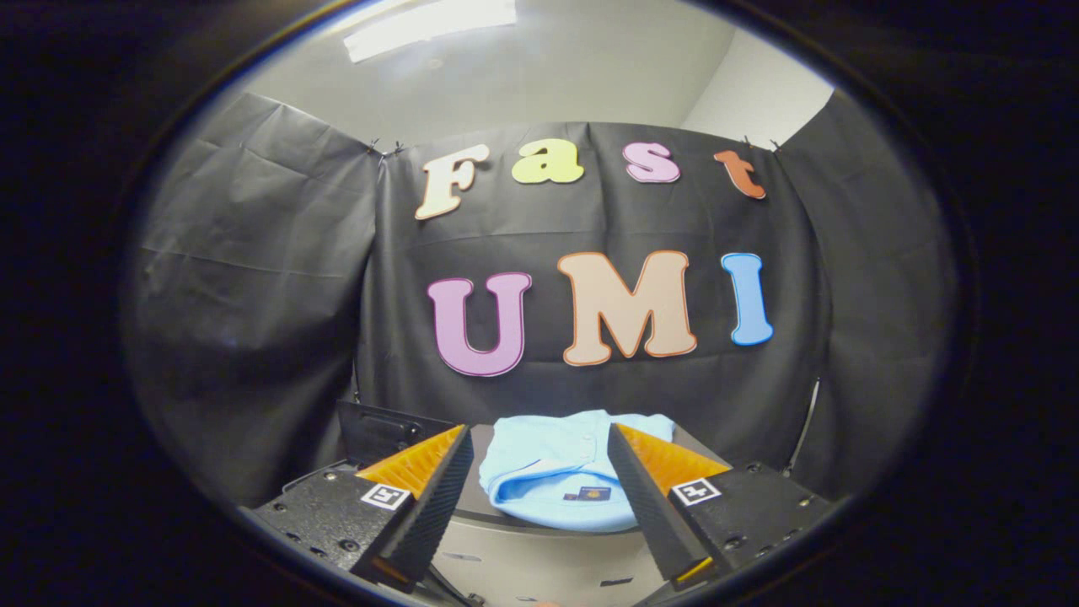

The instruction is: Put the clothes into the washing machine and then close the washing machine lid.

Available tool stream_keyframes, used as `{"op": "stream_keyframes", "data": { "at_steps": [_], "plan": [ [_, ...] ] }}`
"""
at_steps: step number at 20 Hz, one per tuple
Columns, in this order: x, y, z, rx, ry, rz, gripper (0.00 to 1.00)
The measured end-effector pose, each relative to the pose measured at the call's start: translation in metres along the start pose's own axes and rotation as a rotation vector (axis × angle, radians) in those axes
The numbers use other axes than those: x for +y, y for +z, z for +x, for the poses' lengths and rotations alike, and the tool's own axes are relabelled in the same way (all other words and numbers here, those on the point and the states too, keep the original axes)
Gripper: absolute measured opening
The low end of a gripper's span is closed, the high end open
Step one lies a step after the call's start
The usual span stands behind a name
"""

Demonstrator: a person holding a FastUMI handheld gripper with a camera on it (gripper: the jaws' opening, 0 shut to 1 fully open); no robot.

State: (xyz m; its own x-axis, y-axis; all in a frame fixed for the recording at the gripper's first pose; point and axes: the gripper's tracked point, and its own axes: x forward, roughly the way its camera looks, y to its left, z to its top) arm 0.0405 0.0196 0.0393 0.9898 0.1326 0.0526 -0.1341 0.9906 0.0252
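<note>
A folded light blue garment (552, 480) with a small dark label lies on a grey flat top (506, 514), just ahead of my fingers and seen through the gap between them. My gripper (539, 443) is open, its two fingers spread wide with nothing between them. A dark upright panel (383, 434), which may be the washing machine's raised lid, stands behind the left finger. The machine's opening is hidden.
The black cloth wall (253, 295) closes the booth behind and to both sides of the garment. A pale front face (539, 565) drops below the grey top, between the fingers. A thin dark cable (805, 421) hangs at the right.
</note>
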Motion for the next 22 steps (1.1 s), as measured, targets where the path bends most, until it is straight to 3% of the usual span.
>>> {"op": "stream_keyframes", "data": {
  "at_steps": [22],
  "plan": [
    [0.029, -0.013, 0.008, 0.021, 0.062, 0.007, 0.97]
  ]
}}
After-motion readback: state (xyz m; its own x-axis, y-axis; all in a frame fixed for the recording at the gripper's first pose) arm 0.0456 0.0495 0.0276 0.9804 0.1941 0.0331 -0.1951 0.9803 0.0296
